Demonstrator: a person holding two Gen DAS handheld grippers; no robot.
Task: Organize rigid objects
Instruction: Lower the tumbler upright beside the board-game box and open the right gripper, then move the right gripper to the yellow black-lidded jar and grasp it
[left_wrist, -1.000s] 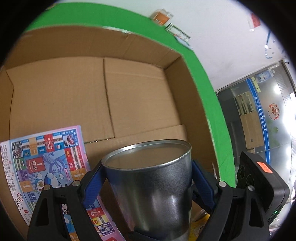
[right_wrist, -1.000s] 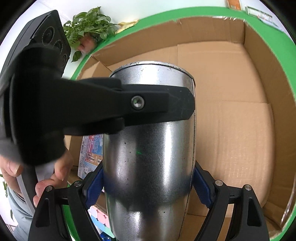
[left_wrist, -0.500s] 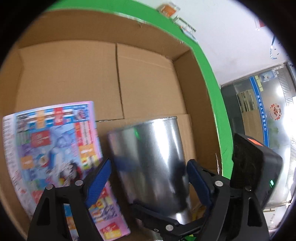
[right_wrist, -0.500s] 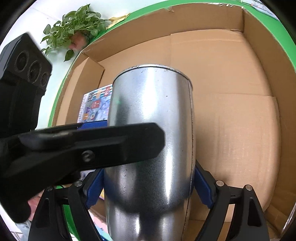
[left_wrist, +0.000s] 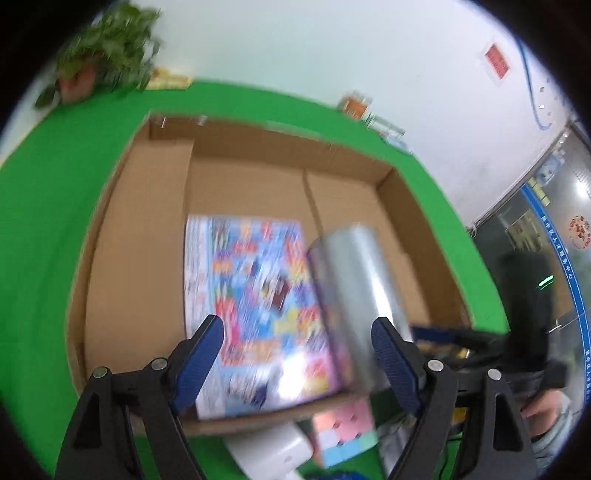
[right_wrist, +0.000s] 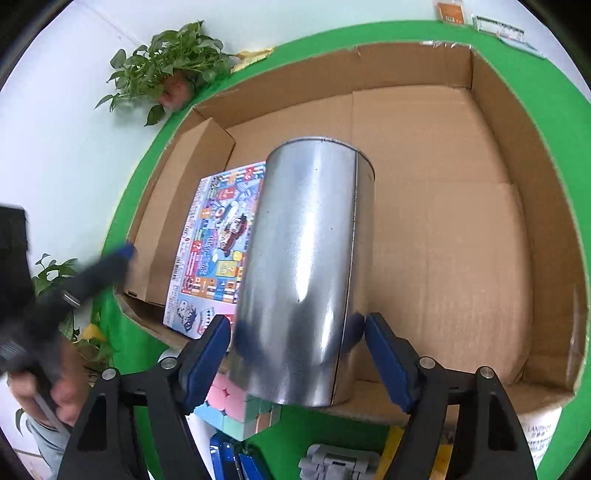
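Note:
A shiny metal can (right_wrist: 306, 266) stands upright between the jaws of my right gripper (right_wrist: 297, 341), which is shut on its lower part, above the near edge of a cardboard box (right_wrist: 517, 155). In the left wrist view the can (left_wrist: 354, 280) is at the right, over the box (left_wrist: 140, 236). My left gripper (left_wrist: 297, 345) is open and empty, pulled back above the box's near wall. A colourful flat game box (left_wrist: 255, 295) lies on the box floor, also in the right wrist view (right_wrist: 214, 251).
In front of the box on the green cloth (left_wrist: 48, 206) lie a pastel cube (left_wrist: 343, 432), a white object (left_wrist: 269, 450), a blue item (right_wrist: 229, 461) and a grey item (right_wrist: 336, 465). Potted plants (right_wrist: 166, 70) stand at the back left.
My left gripper has let go of the can, opened and pulled back and up. The can stays in my right gripper, lower toward the box.

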